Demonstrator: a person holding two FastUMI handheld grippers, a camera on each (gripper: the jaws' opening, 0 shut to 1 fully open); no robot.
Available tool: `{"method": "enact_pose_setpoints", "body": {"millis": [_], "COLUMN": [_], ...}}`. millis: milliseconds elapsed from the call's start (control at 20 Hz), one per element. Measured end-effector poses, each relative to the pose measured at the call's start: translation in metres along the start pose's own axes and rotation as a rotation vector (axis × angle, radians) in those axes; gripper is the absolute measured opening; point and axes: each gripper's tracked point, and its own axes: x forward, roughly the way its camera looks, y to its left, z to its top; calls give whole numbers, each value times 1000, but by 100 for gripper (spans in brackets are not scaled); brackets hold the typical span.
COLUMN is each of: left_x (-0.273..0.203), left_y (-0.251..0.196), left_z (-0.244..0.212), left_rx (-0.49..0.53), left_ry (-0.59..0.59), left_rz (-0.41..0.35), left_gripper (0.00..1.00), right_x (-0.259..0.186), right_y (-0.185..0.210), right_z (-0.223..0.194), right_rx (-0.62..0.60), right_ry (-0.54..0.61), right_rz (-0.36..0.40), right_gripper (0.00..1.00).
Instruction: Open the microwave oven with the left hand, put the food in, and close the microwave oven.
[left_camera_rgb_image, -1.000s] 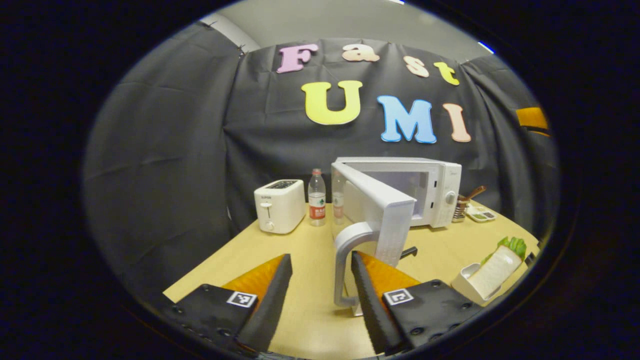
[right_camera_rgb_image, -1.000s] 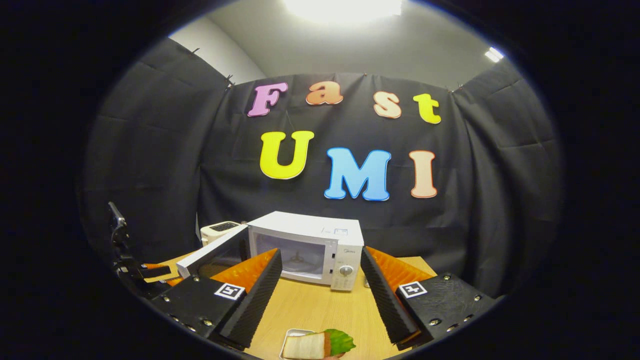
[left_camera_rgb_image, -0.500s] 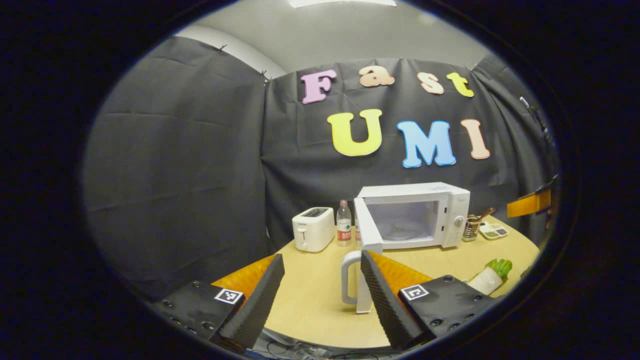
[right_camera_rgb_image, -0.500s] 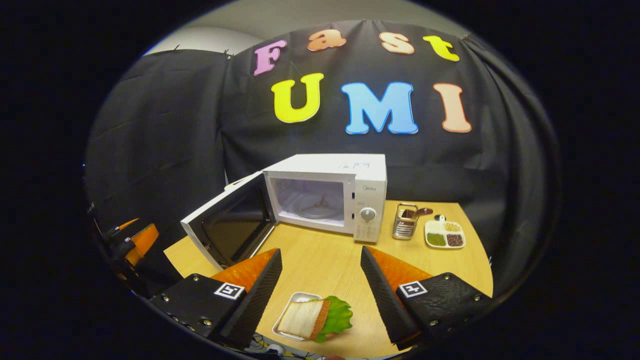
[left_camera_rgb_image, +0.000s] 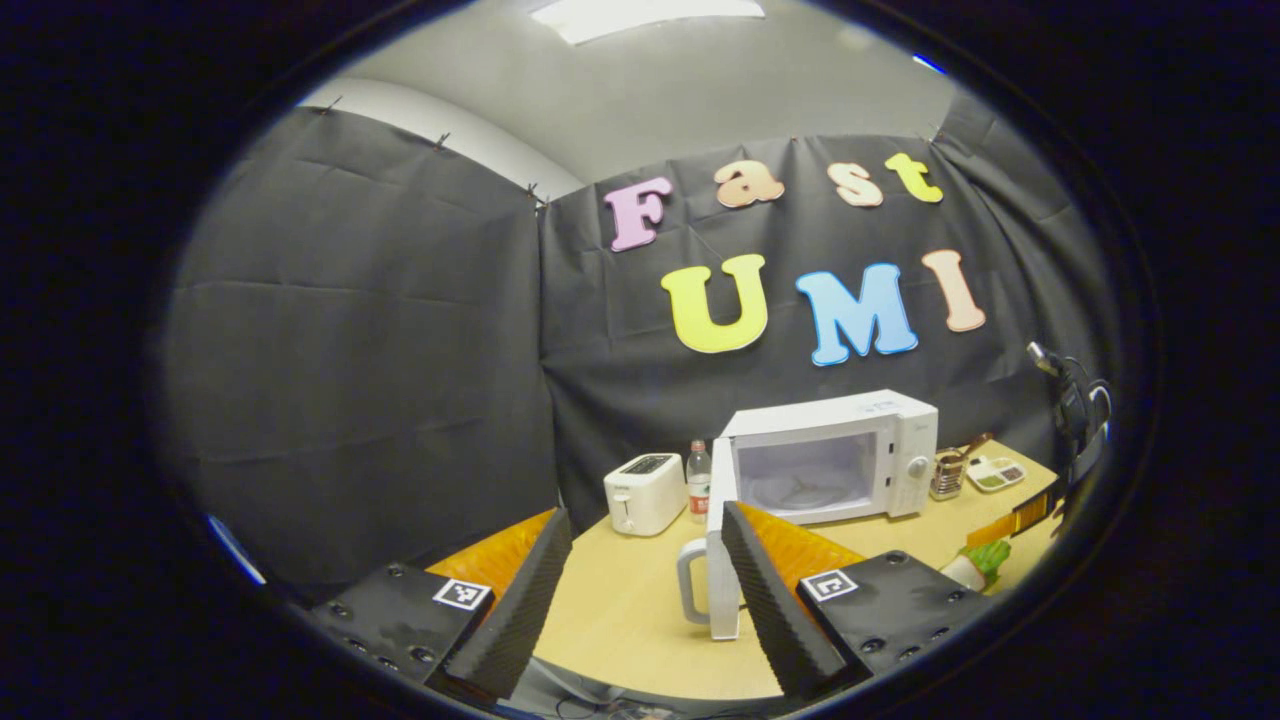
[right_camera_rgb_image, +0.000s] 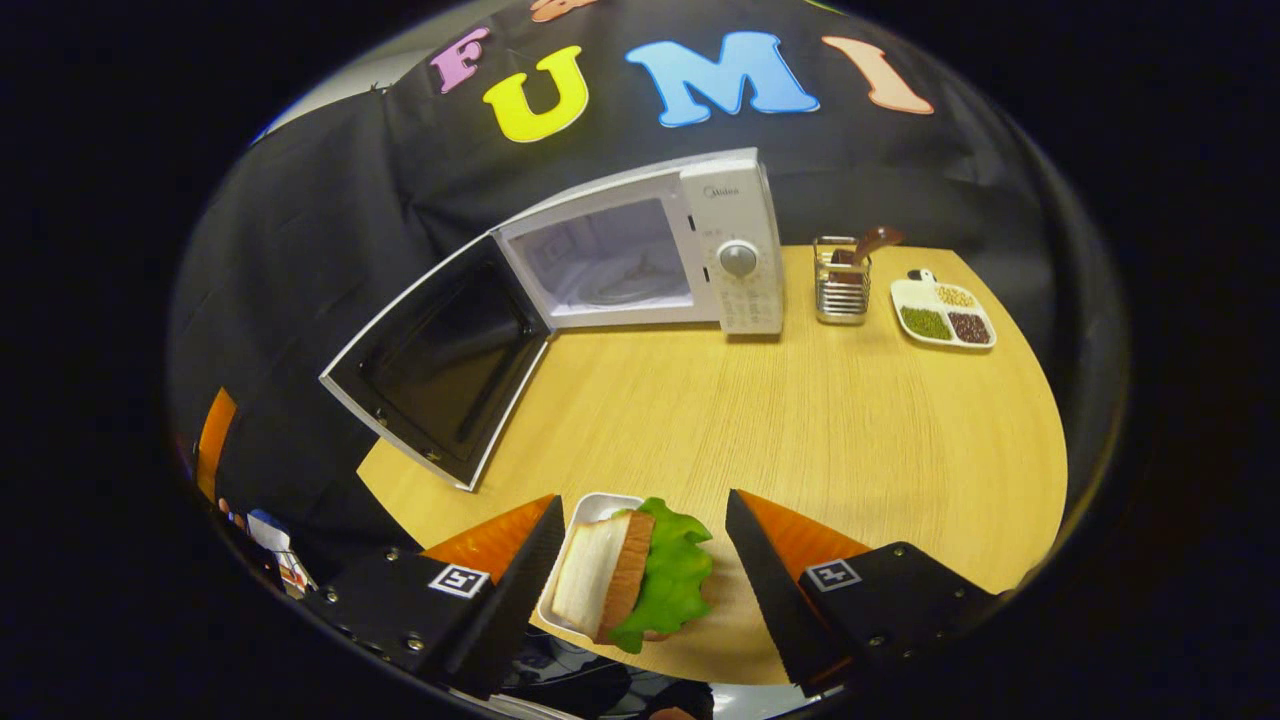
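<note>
- Because the door (right_camera_rgb_image: 440, 370) of the microwave oven (right_camera_rgb_image: 640, 250) stands swung wide to its left side, the cavity with its turntable is free, and I judge the opening step as done.
- I keep my left claw (left_camera_rgb_image: 640, 590) back at the near edge of the counter (right_camera_rgb_image: 800, 420), its fingers spread apart and holding nothing. The door handle (left_camera_rgb_image: 690, 585) shows between them but farther off, and I see no finger touching it. From there the left claw does not block the way into the oven.
- I hold my right claw (right_camera_rgb_image: 640, 570) over the food, a sandwich (right_camera_rgb_image: 625, 575) with green lettuce lying in a small white tray (right_camera_rgb_image: 590, 510) at the near edge of the counter. The fingers are wide open, one on each side of the tray, and I cannot tell if they reach its height.
- I think this placing is for a grasp across the tray, so the sandwich travels flat and the lettuce does not slide off.
- A metal holder (right_camera_rgb_image: 842, 285) and a dish of beans (right_camera_rgb_image: 940, 315) stand to the right of the oven, well apart from the path I would take.
- By my judgement, what remains is to close on the tray, carry it inside, then shut the door.
</note>
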Motion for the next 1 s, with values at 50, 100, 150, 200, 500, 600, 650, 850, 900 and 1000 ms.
{"method": "enact_pose_setpoints", "body": {"millis": [50,100,150,200,500,600,650,850,900,1000], "left_x": [-1,-3,-4,-5,-11,-11,-12,-6,-2,10], "left_y": [-2,-2,-2,-2,-11,-9,-7,3,7,16], "left_z": [1,1,3,4,2,0,0,5,6,8], "left_rx": [0,-2,-2,4,34,37,30,9,10,3], "left_ry": [-1,0,0,-2,4,9,7,-3,-7,-12], "left_rz": [7,14,19,25,58,72,82,102,105,108], "left_gripper": [100,100,97,97,97,100,100,93,93,95], "right_x": [4,7,7,8,14,14,14,5,1,-5], "right_y": [1,2,2,2,16,21,23,28,30,45], "right_z": [-11,-19,-31,-38,-52,-50,-52,-45,-39,-20], "right_rx": [21,29,23,9,132,186,182,167,200,266], "right_ry": [33,61,100,127,248,264,278,258,244,206], "right_rz": [15,29,45,52,174,220,238,266,271,310], "right_gripper": [99,99,99,99,71,45,28,28,28,28]}}
